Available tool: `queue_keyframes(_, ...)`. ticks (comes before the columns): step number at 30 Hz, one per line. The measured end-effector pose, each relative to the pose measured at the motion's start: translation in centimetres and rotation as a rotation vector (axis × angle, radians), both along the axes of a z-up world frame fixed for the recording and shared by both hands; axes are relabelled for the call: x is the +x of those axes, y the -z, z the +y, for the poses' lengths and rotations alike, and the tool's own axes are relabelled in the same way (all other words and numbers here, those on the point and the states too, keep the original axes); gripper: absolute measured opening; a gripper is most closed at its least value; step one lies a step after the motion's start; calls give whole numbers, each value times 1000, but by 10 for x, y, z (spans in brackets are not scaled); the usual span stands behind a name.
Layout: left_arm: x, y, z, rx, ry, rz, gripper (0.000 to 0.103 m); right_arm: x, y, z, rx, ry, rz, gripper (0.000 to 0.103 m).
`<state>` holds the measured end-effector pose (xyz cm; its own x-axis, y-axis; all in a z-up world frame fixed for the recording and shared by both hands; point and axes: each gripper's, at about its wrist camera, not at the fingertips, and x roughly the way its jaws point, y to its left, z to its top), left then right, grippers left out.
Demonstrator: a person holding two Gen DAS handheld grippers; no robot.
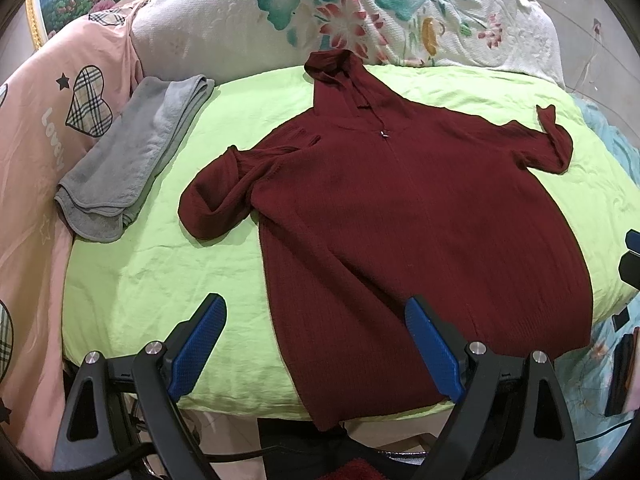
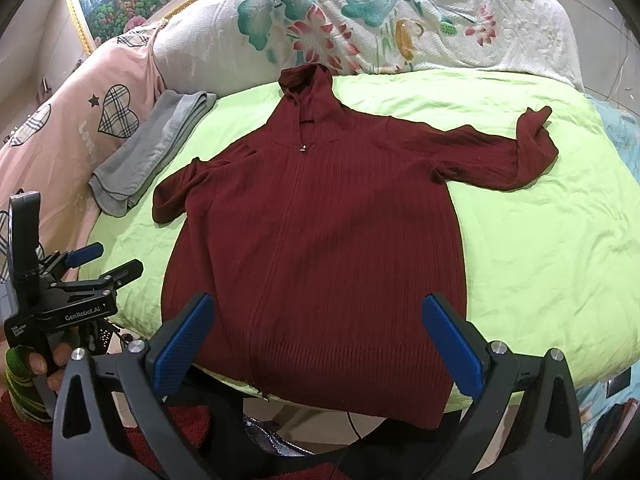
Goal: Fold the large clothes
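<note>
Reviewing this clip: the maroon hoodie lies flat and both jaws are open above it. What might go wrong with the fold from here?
1. The hoodie's hem hangs over the near edge of the green sheet, so a pull there may drag it off.
2. The left sleeve is already bunched and could fold in crooked.
3. The folded grey towel lies close to that sleeve and might get snagged.

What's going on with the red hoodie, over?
Both claws, left and right, open, holding nothing. Red hoodie flat on green sheet, unfolded. Gray towel beside it, not blocking.
</note>
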<state>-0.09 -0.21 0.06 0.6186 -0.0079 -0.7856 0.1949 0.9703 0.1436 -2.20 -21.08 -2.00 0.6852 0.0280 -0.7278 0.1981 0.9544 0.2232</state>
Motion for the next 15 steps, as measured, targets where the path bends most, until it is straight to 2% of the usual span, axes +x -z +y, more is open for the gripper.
queue_keyframes(6, 0, 1, 0, 2, 2, -30, 92, -1, 2, -2, 17, 0, -11, 103)
queue_keyframes(9, 2, 2, -1, 6, 4, 23, 92, 0, 2, -2, 23, -2, -16, 103)
queue_keyframes(13, 1, 2, -1, -13, 10, 0, 92, 0, 2, -2, 20, -2, -13, 103)
queue_keyframes(15, 1, 2, 0, -31, 12, 14, 92, -1, 2, -2, 20, -1, -14, 103)
